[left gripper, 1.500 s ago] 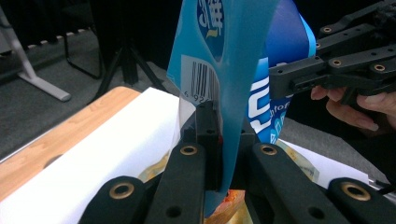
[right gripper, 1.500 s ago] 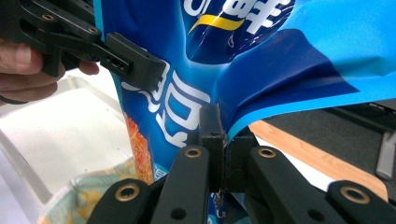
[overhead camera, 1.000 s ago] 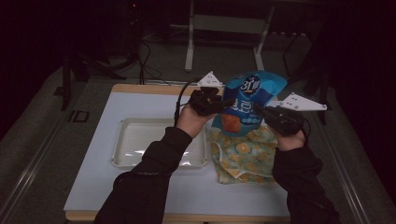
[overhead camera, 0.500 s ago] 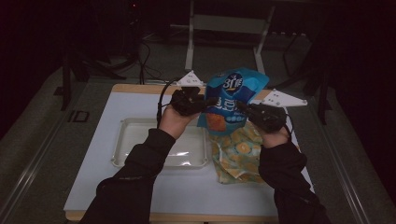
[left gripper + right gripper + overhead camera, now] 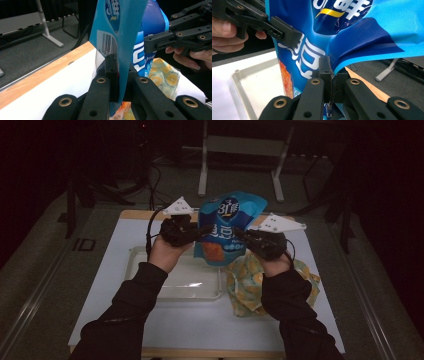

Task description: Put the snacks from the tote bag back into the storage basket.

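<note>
I hold a blue snack bag (image 5: pixel 229 229) upright in the air above the clear tray (image 5: pixel 150 282), my left gripper (image 5: pixel 117 75) and right gripper (image 5: pixel 331 80) each pinching a side edge, so I should keep both pinches level and lower it gently.

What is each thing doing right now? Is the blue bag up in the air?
blue snack bag: lifted off the table, upright, pinched on both sides.
left gripper: shut on the bag's edge.
right gripper: shut on the bag's other edge.
clear tray: flat on the table, nothing visible in it.
yellow patterned bag: lying crumpled on the table beside the tray.
</note>
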Motion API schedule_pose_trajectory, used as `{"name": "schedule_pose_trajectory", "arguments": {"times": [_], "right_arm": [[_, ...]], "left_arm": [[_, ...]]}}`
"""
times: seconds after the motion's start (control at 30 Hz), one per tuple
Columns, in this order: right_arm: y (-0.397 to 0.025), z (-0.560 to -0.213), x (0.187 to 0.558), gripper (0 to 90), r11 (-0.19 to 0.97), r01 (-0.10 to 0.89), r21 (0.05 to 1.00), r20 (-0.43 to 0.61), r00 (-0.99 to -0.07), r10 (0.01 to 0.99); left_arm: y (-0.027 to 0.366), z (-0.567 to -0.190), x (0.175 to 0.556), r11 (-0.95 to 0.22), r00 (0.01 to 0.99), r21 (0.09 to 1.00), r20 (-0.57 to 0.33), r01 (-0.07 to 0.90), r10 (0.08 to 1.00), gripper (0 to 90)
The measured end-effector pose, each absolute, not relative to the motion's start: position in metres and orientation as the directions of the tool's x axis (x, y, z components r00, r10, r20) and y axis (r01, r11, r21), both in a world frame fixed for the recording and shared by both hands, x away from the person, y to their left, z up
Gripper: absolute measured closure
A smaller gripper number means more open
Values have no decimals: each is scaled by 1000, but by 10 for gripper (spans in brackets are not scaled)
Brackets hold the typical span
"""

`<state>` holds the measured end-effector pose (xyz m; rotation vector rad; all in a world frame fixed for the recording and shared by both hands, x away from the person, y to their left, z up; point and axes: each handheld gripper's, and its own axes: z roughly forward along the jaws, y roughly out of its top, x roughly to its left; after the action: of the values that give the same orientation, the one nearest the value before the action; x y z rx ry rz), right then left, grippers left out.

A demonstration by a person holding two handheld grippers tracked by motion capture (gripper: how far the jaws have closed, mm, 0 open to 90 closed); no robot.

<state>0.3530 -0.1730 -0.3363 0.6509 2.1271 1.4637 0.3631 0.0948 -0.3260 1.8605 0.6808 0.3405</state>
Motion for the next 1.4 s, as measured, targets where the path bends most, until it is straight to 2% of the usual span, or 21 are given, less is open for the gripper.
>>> {"name": "schedule_pose_trajectory", "arguments": {"times": [0.7, 1.13, 1.4], "right_arm": [[-131, -340, 343, 890, 319, 95, 943, -108, -819, 563], [-121, -360, 341, 890, 333, 114, 936, -93, -834, 545], [-116, -384, 345, 890, 337, 142, 931, -70, -835, 545]], "left_arm": [[138, -329, 336, -251, 766, 919, -77, 302, 638, 882], [148, -355, 333, -235, 762, 912, -116, 336, 637, 882], [153, -379, 337, -240, 758, 902, -132, 359, 639, 882]]}}
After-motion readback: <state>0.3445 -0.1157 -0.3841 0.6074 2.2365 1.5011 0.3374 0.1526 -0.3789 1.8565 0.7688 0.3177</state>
